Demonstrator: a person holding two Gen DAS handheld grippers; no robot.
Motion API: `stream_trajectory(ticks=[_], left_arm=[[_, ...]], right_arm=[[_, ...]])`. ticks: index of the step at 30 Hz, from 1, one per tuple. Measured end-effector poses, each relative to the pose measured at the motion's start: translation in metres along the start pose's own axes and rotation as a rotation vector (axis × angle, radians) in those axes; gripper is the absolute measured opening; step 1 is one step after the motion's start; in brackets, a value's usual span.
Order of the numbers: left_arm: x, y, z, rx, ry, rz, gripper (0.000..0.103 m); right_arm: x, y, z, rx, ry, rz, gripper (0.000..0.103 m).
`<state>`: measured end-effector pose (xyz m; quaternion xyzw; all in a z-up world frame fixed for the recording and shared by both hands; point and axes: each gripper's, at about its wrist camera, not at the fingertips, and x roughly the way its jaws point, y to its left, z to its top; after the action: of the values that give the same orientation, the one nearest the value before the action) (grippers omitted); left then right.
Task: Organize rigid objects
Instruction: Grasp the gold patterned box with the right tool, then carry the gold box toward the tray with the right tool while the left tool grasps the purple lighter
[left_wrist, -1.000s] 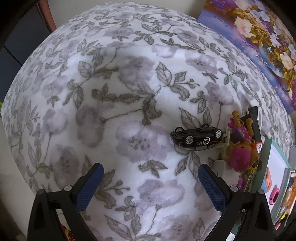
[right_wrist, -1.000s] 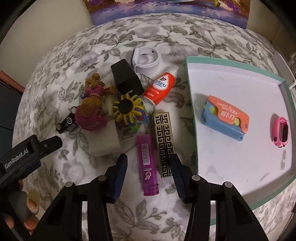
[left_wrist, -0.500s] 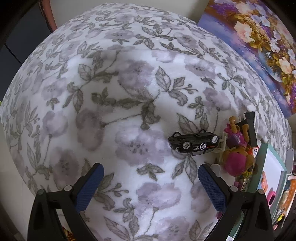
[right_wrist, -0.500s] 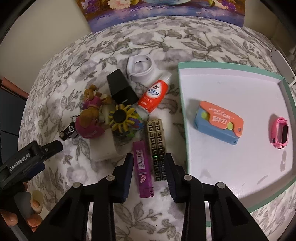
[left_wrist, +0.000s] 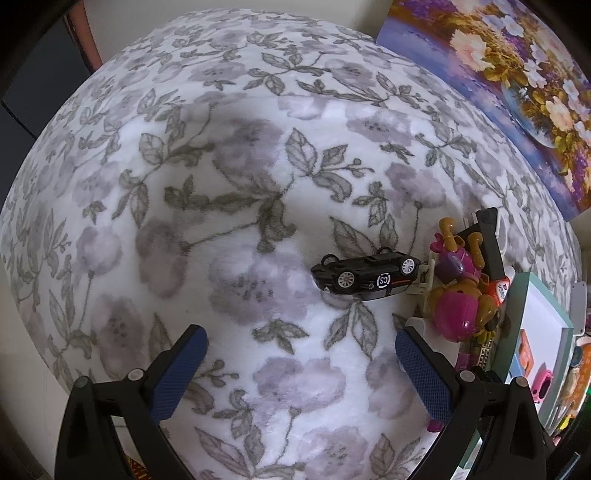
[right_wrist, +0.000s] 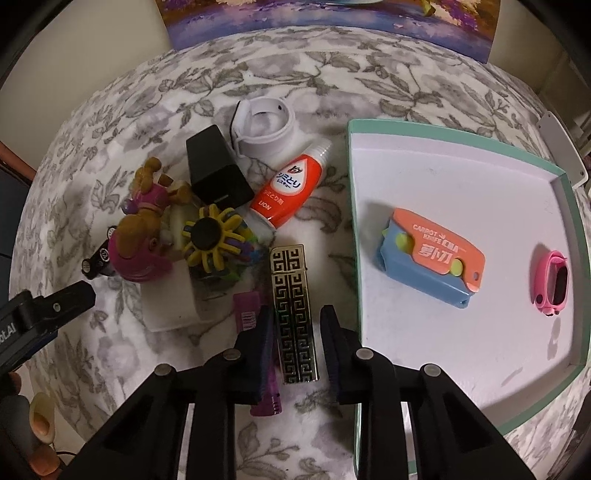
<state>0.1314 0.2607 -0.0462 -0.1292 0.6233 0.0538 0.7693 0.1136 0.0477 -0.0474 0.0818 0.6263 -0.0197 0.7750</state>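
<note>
A gold-and-black patterned case (right_wrist: 293, 295) lies flat on the floral cloth just left of the teal-rimmed white tray (right_wrist: 443, 127). My right gripper (right_wrist: 297, 328) is open only narrowly and straddles the case, one finger close to each long side. A purple lighter (right_wrist: 248, 308) runs under the left finger. In the tray rest an orange-and-blue toy knife (right_wrist: 430, 256) and a small pink watch (right_wrist: 550, 282). My left gripper (left_wrist: 303, 369) is wide open and holds nothing; a black toy car (left_wrist: 365, 277) lies on its side beyond it.
The pile holds a pink puppy figure (right_wrist: 138, 240), a yellow spiked toy (right_wrist: 212, 236), a black box (right_wrist: 216, 177), a red tube (right_wrist: 291, 184), a white band (right_wrist: 264, 125) and a white block (right_wrist: 170, 302). A flower painting (left_wrist: 517, 92) leans at the back.
My right gripper has moved forward over the patterned case and its fingers have narrowed around it. The left gripper has drifted slightly back, still wide open.
</note>
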Motion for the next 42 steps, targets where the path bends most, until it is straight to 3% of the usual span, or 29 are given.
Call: stream_trajectory(ticks=[16, 25, 42], left_arm=[[0.013, -0.008, 0.000, 0.019, 0.029, 0.029, 0.103], [0.015, -0.010, -0.001, 0.030, 0.026, 0.059, 0.103], [-0.004, -0.033, -0.007, 0.050, -0.002, 0.013, 0.102]], right_arm=[[0.026, 0.033, -0.001, -0.074, -0.036, -0.105, 0.023], [0.024, 0.041, -0.003, -0.104, -0.062, -0.119, 0.021], [-0.008, 0.013, -0.005, -0.036, -0.058, 0.016, 0.021]])
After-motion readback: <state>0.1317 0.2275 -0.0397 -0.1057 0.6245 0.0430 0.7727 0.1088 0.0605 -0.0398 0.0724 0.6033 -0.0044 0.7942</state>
